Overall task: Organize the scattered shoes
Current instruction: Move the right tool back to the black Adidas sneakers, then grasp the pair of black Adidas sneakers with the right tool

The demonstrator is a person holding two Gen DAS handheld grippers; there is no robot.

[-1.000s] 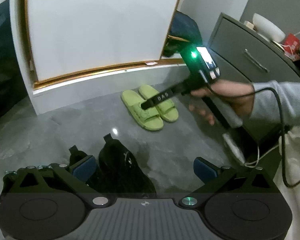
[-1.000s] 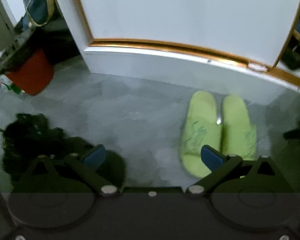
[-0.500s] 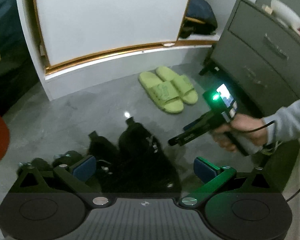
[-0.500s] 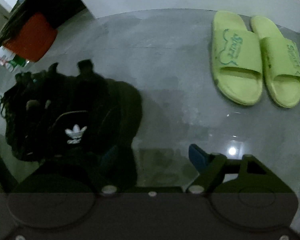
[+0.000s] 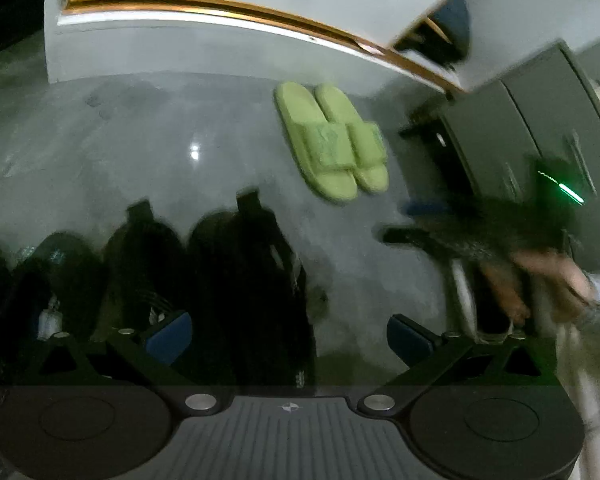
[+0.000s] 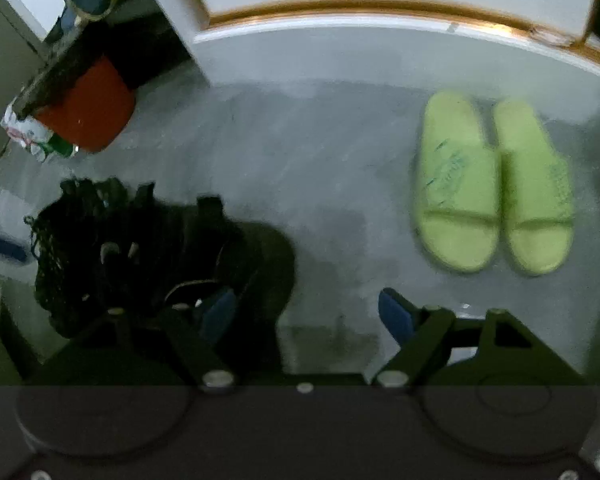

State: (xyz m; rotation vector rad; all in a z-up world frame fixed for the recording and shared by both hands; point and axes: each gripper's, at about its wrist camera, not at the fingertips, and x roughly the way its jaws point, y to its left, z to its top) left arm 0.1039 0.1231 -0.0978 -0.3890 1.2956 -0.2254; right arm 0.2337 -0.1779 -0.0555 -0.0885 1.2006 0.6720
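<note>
- The left gripper [image 5: 288, 338] hangs above the grey floor [image 5: 100, 140] with its blue-padded fingers [image 5: 168, 338] spread wide apart and nothing between them.
- The right gripper [image 6: 306, 318] is likewise spread, its blue pads [image 6: 396, 318] well apart over bare floor, holding nothing.
- In the left wrist view the right gripper also shows as a blurred dark shape with a green light, held by the person's hand [image 5: 540, 280] at the right edge, in front of a grey cabinet [image 5: 520, 128].
- A pair of lime-green slides [image 6: 492, 188] lies side by side, touching along their inner edges, near the base of a white panel with a gold trim [image 6: 380, 4].
- Dark print marks the strap of each slide; the frames are too blurred to read it.
- Several black shoes [image 5: 236, 280] stand in a cluster on the floor just ahead of the left gripper, their heel tabs pointing toward the white panel.
- From the right wrist view the same dark cluster [image 6: 140, 252] sits to the left, well apart from the slides; the left pad overlaps its near edge in the picture. I cannot tell whether it touches.
- No logo on the black shoes can be made out here.
- A red container [image 6: 88, 108] sits at the far left, beside a white and green printed bag [image 6: 32, 140] whose lettering is unreadable.
</note>
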